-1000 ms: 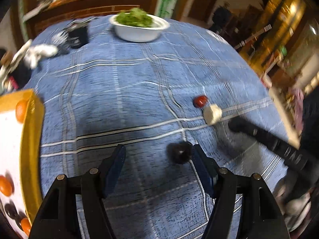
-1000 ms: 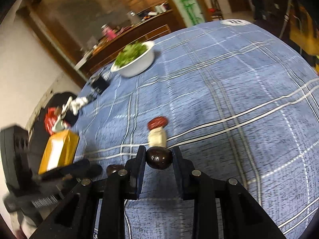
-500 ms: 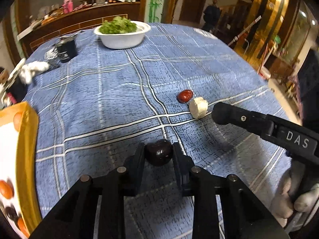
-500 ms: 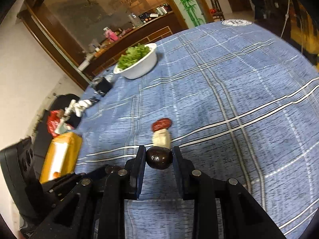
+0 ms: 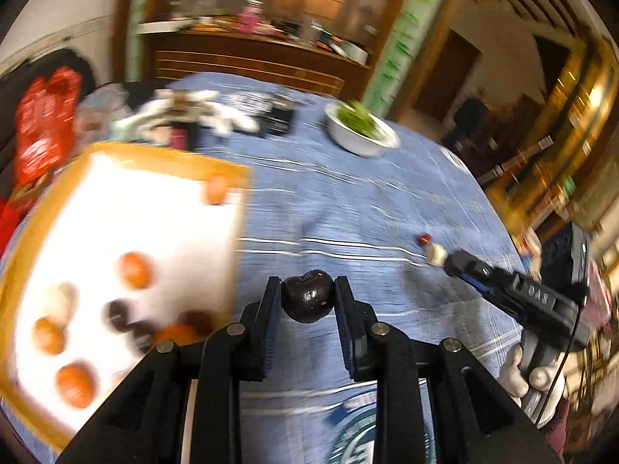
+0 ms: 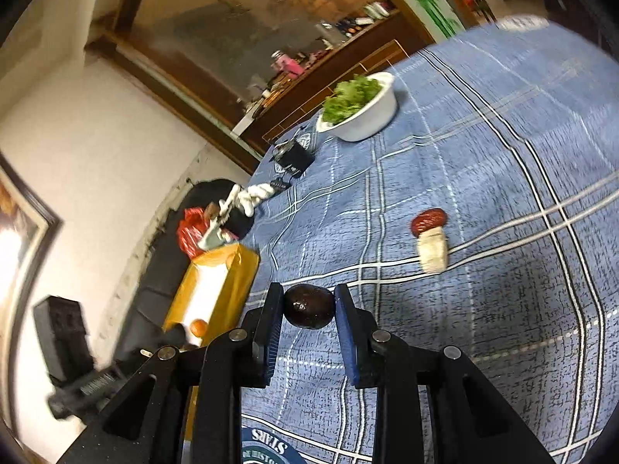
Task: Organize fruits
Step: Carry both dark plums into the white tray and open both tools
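Left gripper (image 5: 308,301) clamped on a dark cherry (image 5: 308,301), stem dimple up at 12 o'clock, lifted above the blue checked cloth (image 5: 348,208). Right gripper (image 6: 308,306) pinching a dark oval fruit (image 6: 309,306), long axis running 9 to 3 between the pads. Orange-rimmed tray (image 5: 127,154) of fruits at 9 o'clock. Red date (image 6: 428,220) and pale piece (image 6: 433,251) touching at 2 o'clock. Farther, white bowl of greens (image 6: 359,106) at 12.
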Available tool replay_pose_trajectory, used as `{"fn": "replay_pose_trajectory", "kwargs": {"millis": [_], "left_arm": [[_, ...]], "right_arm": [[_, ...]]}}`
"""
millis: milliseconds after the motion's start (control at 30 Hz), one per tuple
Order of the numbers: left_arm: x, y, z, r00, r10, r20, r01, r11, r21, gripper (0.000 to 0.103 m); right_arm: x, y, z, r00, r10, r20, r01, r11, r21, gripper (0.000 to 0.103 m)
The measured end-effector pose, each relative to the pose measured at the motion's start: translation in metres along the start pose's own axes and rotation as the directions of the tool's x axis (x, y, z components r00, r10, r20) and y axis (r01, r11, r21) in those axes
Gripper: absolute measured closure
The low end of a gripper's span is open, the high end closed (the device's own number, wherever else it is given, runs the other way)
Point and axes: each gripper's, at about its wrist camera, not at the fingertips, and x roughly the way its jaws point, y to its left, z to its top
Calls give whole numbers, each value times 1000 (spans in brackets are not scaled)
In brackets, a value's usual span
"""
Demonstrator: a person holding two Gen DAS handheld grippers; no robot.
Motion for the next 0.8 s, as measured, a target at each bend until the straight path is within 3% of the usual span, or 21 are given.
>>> {"fn": "replay_pose_trajectory", "kwargs": {"millis": [100,300,467,733,800], "left_arm": [[-18,35,-3,998,64,27,-62,997,-54,77],[-37,95,-16,988,149,44,-142,982,-127,77],[-43,139,-27,981,193,35,-183,963,-197,77],[-43,172,-31,978,209,8,-201,949,-244,74],[-45,174,-30,982,190,9,-182,950,-253,62]], "right_arm": [[3,23,-11,1000,-26,-16,25,999,-37,73],[21,94,-42,993,56,-106,-68,990,-120,73],[59,156,-76,969,102,-225,-147,970,-192,72],[120,207,-116,953,-30,-302,-80,935,-344,71],[128,211,-122,956,-82,-281,-35,921,-387,71]]}}
